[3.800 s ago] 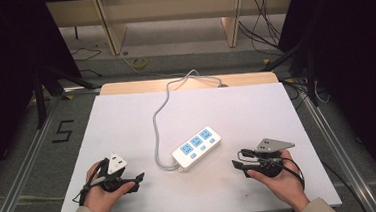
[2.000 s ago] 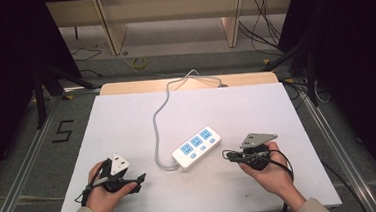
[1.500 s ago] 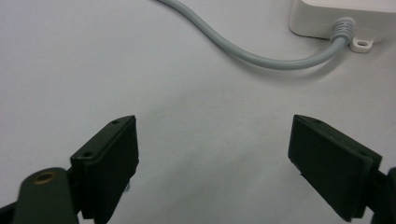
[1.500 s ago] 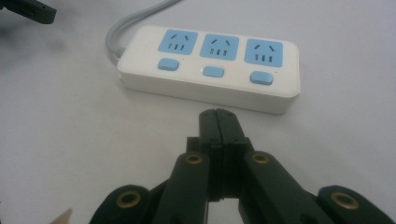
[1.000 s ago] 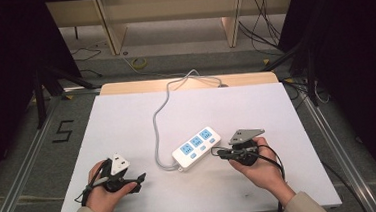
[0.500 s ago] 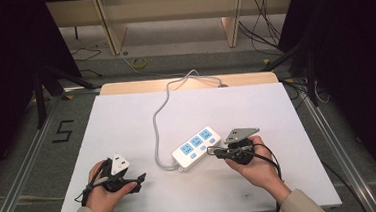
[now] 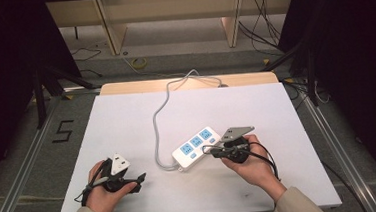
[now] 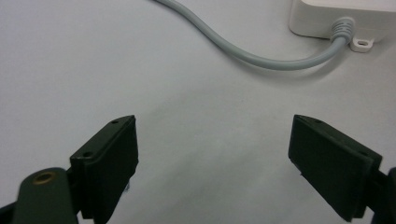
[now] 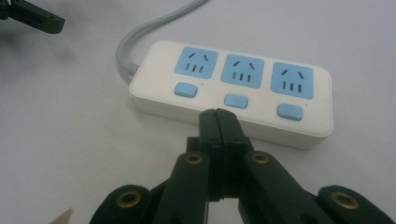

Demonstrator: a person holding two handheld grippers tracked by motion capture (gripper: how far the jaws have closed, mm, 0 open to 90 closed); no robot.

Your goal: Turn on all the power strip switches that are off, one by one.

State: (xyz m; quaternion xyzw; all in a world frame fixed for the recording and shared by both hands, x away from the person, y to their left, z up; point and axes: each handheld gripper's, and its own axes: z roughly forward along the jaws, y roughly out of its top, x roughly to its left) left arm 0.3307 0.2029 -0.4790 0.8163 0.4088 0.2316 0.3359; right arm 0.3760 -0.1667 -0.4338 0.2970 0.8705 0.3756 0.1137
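Clenched tight with nothing between the jaws, my right tongs (image 9: 219, 116) make one narrow black point, and I hold them this way because a single tip suits pressing a small button better than two spread pads would. That tip sits just in front of the near long side of the white plastic three-socket power strip with pale blue outlets and buttons (image 9: 233, 88), lined up with the middle blue switch button (image 9: 236, 101); whether it already touches the casing I cannot tell. A faint red dot glows beside that button. From the high view the strip (image 7: 196, 145) lies at a slant near the middle of the white table top (image 7: 276, 110), and my right hand (image 7: 247, 162) comes at it from its near right side, so the tongs stay low and nearly level with the button row. The strip's grey round cable (image 7: 157, 123) leaves its left end and loops off to the far edge of the table, out of my way. My left tongs (image 8: 212, 158) are released, jaws spread wide over bare table at the near left, well apart from the strip; I judge I keep them parked there because this press needs only one hand.
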